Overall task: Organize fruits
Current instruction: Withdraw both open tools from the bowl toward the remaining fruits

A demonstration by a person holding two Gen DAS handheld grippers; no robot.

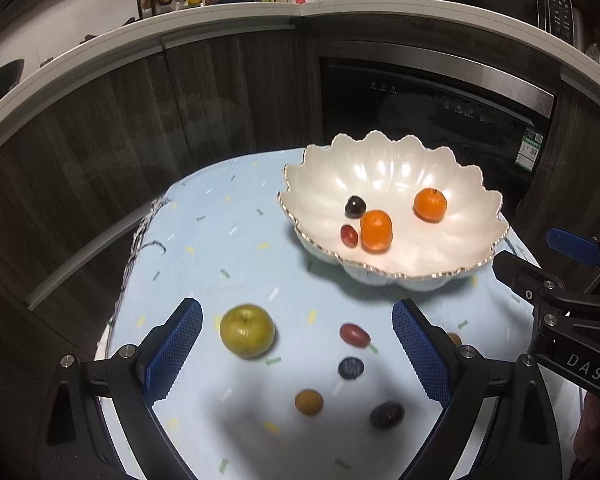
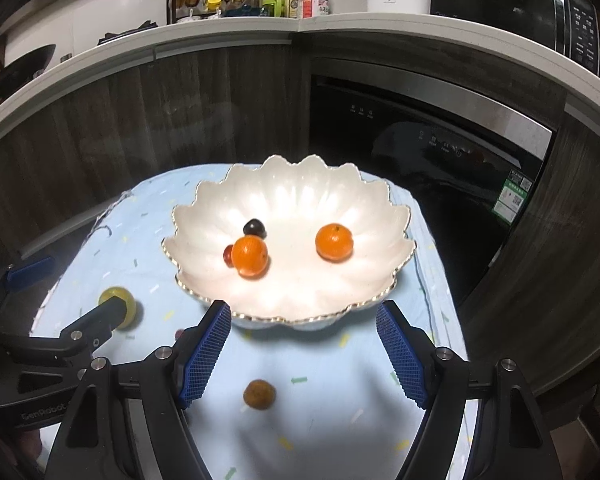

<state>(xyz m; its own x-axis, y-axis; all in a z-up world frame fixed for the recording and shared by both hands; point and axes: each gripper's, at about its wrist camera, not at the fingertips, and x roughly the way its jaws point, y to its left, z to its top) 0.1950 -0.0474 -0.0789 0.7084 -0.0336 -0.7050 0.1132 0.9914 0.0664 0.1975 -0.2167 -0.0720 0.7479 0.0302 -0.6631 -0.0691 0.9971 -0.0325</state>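
Observation:
A white scalloped bowl stands on the far side of a light blue tablecloth. It holds two oranges, a dark cherry and a red grape. Loose on the cloth lie a green apple, a red grape, a bluish grape, a brown fruit and a dark purple fruit. My left gripper hangs open above these, holding nothing. My right gripper is open and empty just short of the bowl, above another brown fruit.
The cloth's frayed left edge drops off to the floor. Behind the table are dark wood cabinets and a black built-in appliance. A white counter above carries bottles and a rack. The two grippers are close side by side.

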